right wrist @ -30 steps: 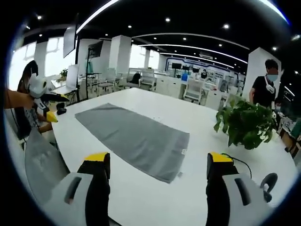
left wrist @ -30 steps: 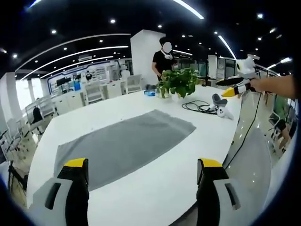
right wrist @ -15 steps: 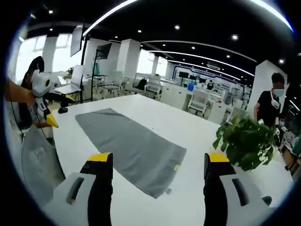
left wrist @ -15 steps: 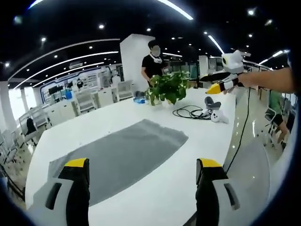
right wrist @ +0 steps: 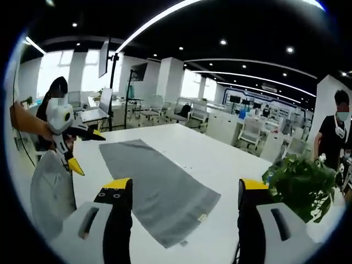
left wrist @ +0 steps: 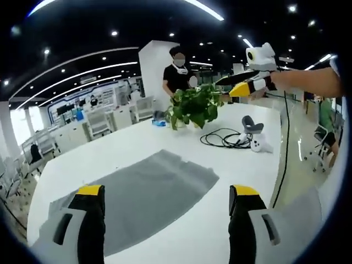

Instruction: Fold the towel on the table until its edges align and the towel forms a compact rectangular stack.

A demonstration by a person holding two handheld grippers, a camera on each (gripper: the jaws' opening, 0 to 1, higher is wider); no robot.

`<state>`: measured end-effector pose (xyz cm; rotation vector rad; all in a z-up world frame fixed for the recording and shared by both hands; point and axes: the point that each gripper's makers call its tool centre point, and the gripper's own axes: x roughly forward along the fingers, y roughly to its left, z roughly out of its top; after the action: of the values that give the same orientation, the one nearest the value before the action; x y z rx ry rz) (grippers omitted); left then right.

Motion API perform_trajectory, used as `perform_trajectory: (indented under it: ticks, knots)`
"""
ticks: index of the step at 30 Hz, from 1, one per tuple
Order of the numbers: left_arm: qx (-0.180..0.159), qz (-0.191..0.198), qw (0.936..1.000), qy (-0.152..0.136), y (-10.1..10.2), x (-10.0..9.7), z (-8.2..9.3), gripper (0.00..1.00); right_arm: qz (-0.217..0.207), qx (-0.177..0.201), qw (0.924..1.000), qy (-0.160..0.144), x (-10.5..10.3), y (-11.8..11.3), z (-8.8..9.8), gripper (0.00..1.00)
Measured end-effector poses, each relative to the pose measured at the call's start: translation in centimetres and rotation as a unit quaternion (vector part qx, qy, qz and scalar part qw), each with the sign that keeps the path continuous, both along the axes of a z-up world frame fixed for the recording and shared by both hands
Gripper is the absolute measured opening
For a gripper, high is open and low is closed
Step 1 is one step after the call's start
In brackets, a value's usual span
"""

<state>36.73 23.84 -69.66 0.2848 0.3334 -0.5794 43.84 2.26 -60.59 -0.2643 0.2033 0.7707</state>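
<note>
A grey towel (left wrist: 137, 192) lies flat and unfolded on the white table (left wrist: 121, 148); in the right gripper view the towel (right wrist: 157, 187) runs from the far left down toward my jaws. My left gripper (left wrist: 165, 203) hangs open above the table's near edge, nothing between its yellow-tipped jaws. My right gripper (right wrist: 179, 195) is open too, above the towel's near end. The right gripper (left wrist: 250, 85) also shows high at the upper right of the left gripper view, held by an arm. The left gripper (right wrist: 69, 137) appears at the left of the right gripper view.
A potted green plant (left wrist: 192, 107) stands at the far side of the table, with a black cable (left wrist: 223, 138) and a white-grey device (left wrist: 256, 135) beside it. A person in black (left wrist: 176, 77) stands behind the plant. Office desks and chairs fill the background.
Both cameras have shifted and risen: the towel sits lower in the left gripper view, and the plant has slid right in the right gripper view. The towel has not moved.
</note>
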Motion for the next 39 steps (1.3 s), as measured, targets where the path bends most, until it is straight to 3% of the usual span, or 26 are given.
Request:
perform_trajectory:
  ticks: [4, 11, 19, 28, 39]
  knots:
    - [-0.001, -0.010, 0.9999, 0.005, -2.0, 1.2, -0.6, 0.96, 0.010, 0.044, 0.9989, 0.010, 1.0, 0.2, 1.1, 0.80]
    - [-0.005, -0.015, 0.9998, 0.008, -4.2, 2.1, -1.2, 0.96, 0.023, 0.062, 0.9976, 0.022, 2.9, 0.9, 1.1, 0.79]
    - [0.001, -0.014, 0.9997, 0.021, -4.9, 2.9, -2.5, 0.95, 0.048, 0.008, 0.9982, 0.035, 3.5, 1.7, -2.1, 0.77]
    - [-0.002, -0.011, 0.9995, 0.029, -6.3, 4.1, -3.4, 0.95, 0.055, 0.000, 0.9970, 0.055, 5.1, 1.3, -4.8, 0.76]
    - [0.000, -0.021, 0.9989, 0.041, -10.2, 5.0, -4.8, 0.93, 0.055, 0.002, 0.9956, 0.076, 7.2, 0.8, -7.4, 0.75]
